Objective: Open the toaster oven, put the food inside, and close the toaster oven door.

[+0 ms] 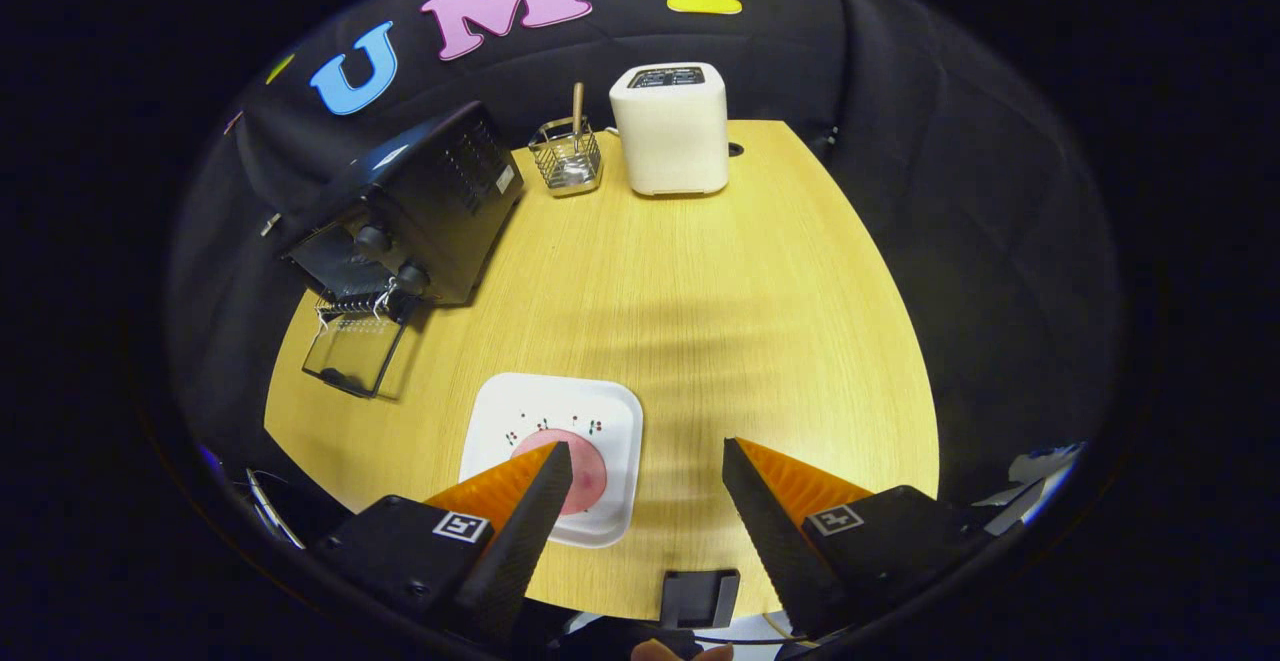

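- Gripper view: gripper (647, 466) spread wide, nothing between the fingers, hovering above the wooden table (720, 291).
- Pink round food (588, 466) on a white square plate (530, 411), just ahead of the left finger and partly hidden by its tip; off to the left of the gap rather than centred in it.
- Black toaster oven (420, 206) well beyond and further left, glass door (352, 356) already dropped open toward the table.
- Next move, judged: shift left and down to centre the food.
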The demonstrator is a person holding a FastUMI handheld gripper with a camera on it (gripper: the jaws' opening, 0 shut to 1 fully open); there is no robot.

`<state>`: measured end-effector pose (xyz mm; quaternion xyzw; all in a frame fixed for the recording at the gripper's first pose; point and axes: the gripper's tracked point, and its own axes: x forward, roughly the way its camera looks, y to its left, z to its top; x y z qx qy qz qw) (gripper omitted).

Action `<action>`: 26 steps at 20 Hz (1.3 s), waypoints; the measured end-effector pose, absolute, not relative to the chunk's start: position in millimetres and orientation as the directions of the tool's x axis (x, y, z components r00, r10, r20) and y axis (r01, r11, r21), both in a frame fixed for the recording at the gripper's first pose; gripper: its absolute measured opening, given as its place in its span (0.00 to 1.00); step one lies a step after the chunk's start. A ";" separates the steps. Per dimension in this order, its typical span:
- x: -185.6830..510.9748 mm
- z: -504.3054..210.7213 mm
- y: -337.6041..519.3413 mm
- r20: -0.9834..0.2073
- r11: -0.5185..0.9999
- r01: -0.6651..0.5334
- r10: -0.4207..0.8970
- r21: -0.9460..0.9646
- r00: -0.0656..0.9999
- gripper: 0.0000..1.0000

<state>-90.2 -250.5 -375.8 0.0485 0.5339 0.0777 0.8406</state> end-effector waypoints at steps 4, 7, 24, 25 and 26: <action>-97.4 -388.9 -245.0 -0.903 0.975 -0.097 0.222 0.201 0.368 0.99; -108.9 -403.5 -236.3 -0.919 0.965 -0.082 0.262 0.249 0.296 1.00; -109.8 -451.8 -228.2 -0.932 0.926 0.113 0.352 0.361 0.090 0.05; -113.4 -448.8 -226.0 -0.915 0.900 0.163 0.393 0.403 0.091 0.05; -115.4 -445.7 -224.4 -0.900 0.875 0.210 0.424 0.436 0.100 0.05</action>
